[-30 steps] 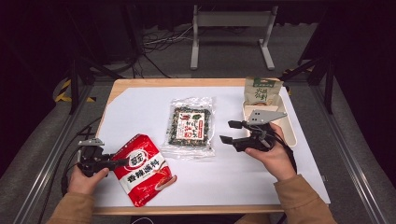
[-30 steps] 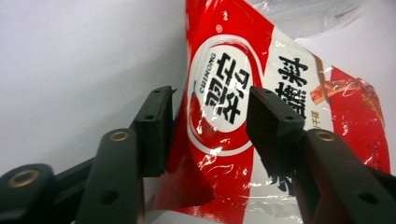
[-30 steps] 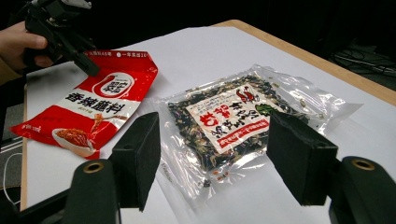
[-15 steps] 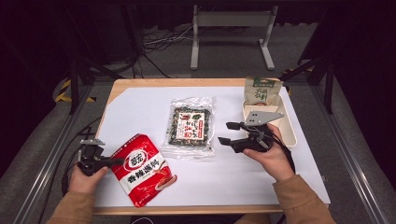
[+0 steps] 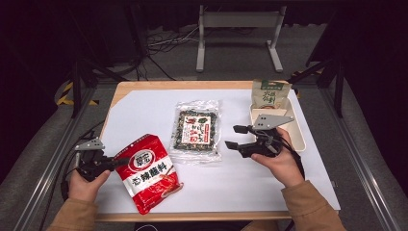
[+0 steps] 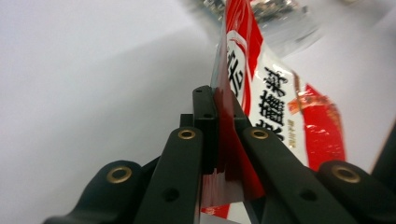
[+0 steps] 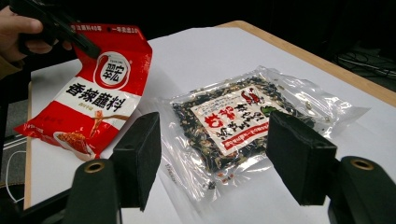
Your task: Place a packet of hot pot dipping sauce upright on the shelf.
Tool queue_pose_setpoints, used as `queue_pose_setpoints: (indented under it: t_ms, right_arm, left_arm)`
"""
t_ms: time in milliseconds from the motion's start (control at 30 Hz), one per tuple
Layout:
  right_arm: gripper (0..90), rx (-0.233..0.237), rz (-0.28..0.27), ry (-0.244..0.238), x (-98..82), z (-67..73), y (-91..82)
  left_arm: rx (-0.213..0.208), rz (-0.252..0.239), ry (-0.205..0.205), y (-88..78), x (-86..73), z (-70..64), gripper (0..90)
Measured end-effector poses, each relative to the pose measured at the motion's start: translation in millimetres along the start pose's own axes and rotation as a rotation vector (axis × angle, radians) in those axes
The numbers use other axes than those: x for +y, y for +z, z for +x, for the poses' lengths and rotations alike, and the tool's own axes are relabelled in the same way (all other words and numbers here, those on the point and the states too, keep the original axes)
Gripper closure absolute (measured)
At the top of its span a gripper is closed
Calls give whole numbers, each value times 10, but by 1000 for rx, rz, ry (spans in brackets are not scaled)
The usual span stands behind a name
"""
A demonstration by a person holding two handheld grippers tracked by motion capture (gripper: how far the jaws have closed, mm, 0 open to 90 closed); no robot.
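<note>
A red seasoning packet (image 5: 149, 172) with white lettering lies at the front left of the white sheet. My left gripper (image 5: 114, 162) is shut on its upper left edge, and that end is lifted off the sheet. In the left gripper view the jaws (image 6: 218, 109) pinch the thin red edge of the packet (image 6: 280, 93). My right gripper (image 5: 232, 136) is open and empty, just right of a clear packet of dark dried mix (image 5: 195, 130). In the right gripper view the open gripper (image 7: 215, 154) frames the clear packet (image 7: 233, 121), with the red packet (image 7: 93, 102) and the left gripper (image 7: 88, 46) beyond.
A beige tray (image 5: 300, 139) sits at the table's right edge behind my right hand, with a green pouch (image 5: 269, 94) standing at its far end. A white sheet (image 5: 144, 115) covers the wooden table. A metal stand (image 5: 238, 29) is on the floor beyond.
The left gripper has risen a little with the red packet's edge between its jaws, so that end of the packet has come up. The right hand has stayed still.
</note>
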State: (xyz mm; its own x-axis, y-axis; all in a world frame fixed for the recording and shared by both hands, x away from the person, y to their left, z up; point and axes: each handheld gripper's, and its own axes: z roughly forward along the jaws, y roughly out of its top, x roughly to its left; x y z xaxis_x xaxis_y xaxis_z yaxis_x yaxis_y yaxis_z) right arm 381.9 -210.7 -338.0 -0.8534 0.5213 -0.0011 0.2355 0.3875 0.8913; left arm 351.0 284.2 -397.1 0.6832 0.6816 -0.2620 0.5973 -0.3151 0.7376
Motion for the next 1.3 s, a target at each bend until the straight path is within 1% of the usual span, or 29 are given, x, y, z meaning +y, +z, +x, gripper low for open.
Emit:
queue_pose_setpoints:
  t_ms: [100, 133, 200, 267, 300, 333, 400, 433, 533, 567, 600, 700, 767, 933, 1000, 1167, 1233, 1300]
  right_arm:
    - [356, -1, -6, -3, 17, 15, -19]
    - [356, -1, -8, -5, 22, 19, -24]
    - [359, -1, -11, -10, 32, 29, -37]
    - [383, 0, -9, -19, 39, 35, -49]
    - [409, 3, -3, -35, 42, 34, -55]
    - [442, 2, 12, -54, 41, 31, -60]
    - [472, 9, 29, -65, 39, 25, -61]
    - [480, 12, 34, -70, 39, 26, -61]
    - [489, 17, 36, -77, 43, 33, -63]
    - [493, 19, 36, -79, 47, 36, -65]
    - [493, 22, 34, -86, 52, 38, -67]
    - [493, 23, 32, -87, 57, 39, -77]
    - [493, 24, 29, -89, 58, 35, -84]
    - [492, 27, 21, -91, 67, 38, -104]
    - [491, 29, 18, -89, 71, 35, -108]
    - [491, 35, 12, -83, 78, 21, -118]
    - [491, 38, 10, -89, 89, 30, -123]
    - [490, 49, 7, -97, 108, 45, -125]
  left_arm:
    - [-15, -17, 29, -78, 70, -113, 889]
    - [-19, -23, 47, -105, 94, -141, 889]
    - [-20, -39, 65, -163, 134, -221, 889]
    - [-28, -55, 98, -229, 180, -305, 889]
    - [-36, -69, 125, -275, 213, -385, 889]
    - [-39, -77, 149, -299, 238, -435, 889]
    - [-49, -80, 189, -338, 281, -539, 889]
    - [-49, -80, 189, -338, 281, -539, 889]
    - [-71, -79, 228, -373, 335, -699, 890]
    - [-84, -77, 243, -389, 356, -752, 889]
    - [-95, -79, 251, -398, 371, -794, 890]
    - [-110, -74, 282, -417, 410, -901, 890]
    - [-115, -70, 300, -419, 432, -943, 890]
    - [-132, -54, 305, -426, 491, -1001, 890]
    - [-134, -52, 319, -430, 524, -1020, 890]
    - [-144, -46, 339, -433, 636, -1067, 890]
    - [-145, -44, 351, -423, 690, -1086, 890]
    - [-155, -40, 358, -406, 752, -1105, 890]
